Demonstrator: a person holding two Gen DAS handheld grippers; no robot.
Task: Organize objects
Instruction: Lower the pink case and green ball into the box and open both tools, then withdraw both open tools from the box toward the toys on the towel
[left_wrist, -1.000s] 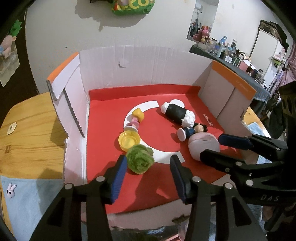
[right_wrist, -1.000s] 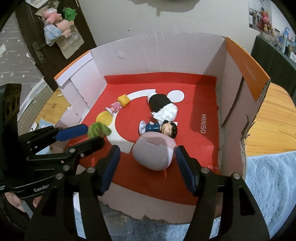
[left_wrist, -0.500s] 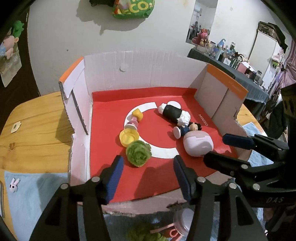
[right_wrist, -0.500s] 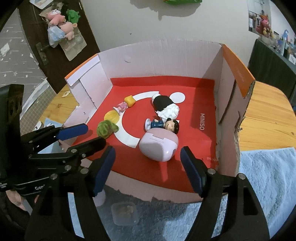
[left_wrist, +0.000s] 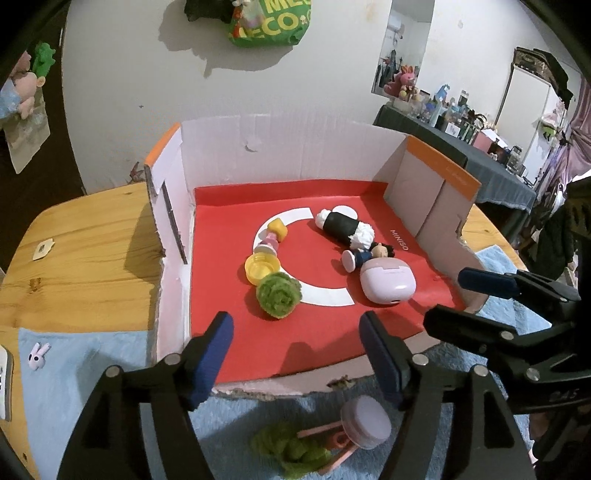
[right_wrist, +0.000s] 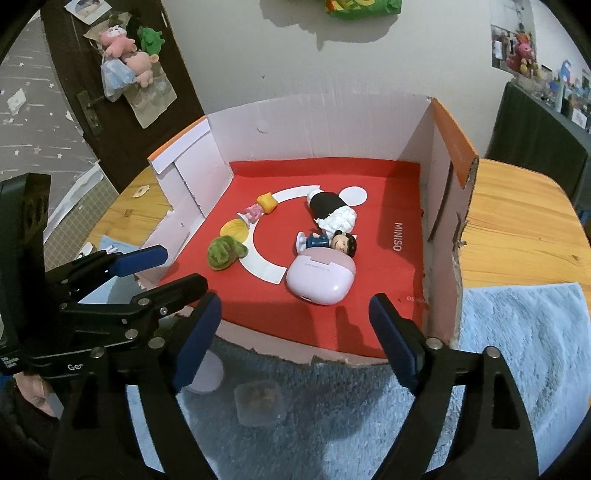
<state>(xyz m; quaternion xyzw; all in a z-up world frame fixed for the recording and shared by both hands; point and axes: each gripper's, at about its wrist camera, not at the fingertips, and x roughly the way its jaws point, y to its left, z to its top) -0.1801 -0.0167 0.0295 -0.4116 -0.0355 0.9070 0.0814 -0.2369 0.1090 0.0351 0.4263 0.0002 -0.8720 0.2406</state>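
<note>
On the counter: I see an open cardboard box (left_wrist: 284, 155) with a red floor, its near wall low, resting partly on a blue towel (right_wrist: 524, 332).
Left hand-held gripper: mine (left_wrist: 295, 354) hangs above the box's near edge, fingers wide apart, gripping nothing.
Right hand-held gripper: mine (right_wrist: 295, 336) hangs above the same edge further right, fingers likewise spread and empty.
Inside the box: green fuzzy ball (left_wrist: 277, 295) touching a yellow cap (left_wrist: 261, 266); beyond them a small pink piece (left_wrist: 271, 242) and a yellow piece (left_wrist: 277, 227); to the right a pink case (left_wrist: 388, 282) with a small figure (left_wrist: 365, 254) lying against its far side, and a black-and-white plush (left_wrist: 345, 227) behind that.
Only the left view shows: a green fluffy clump (left_wrist: 291, 450), pink sticks (left_wrist: 332, 439) and a pale pink round lid (left_wrist: 365, 421) on the towel in front of the box, and a bunny sticker (left_wrist: 37, 356) to the left.
Only the right view shows: a clear little container (right_wrist: 259, 402) with brownish contents on the towel, and bare wood right of the box.
Cross-view: each gripper appears at the edge of the other's picture, the left one (right_wrist: 147, 273) partly hiding the box's near left corner.
Surroundings: green bag (left_wrist: 269, 22) on the wall, plush toys (right_wrist: 129, 55) hung on a dark door.
</note>
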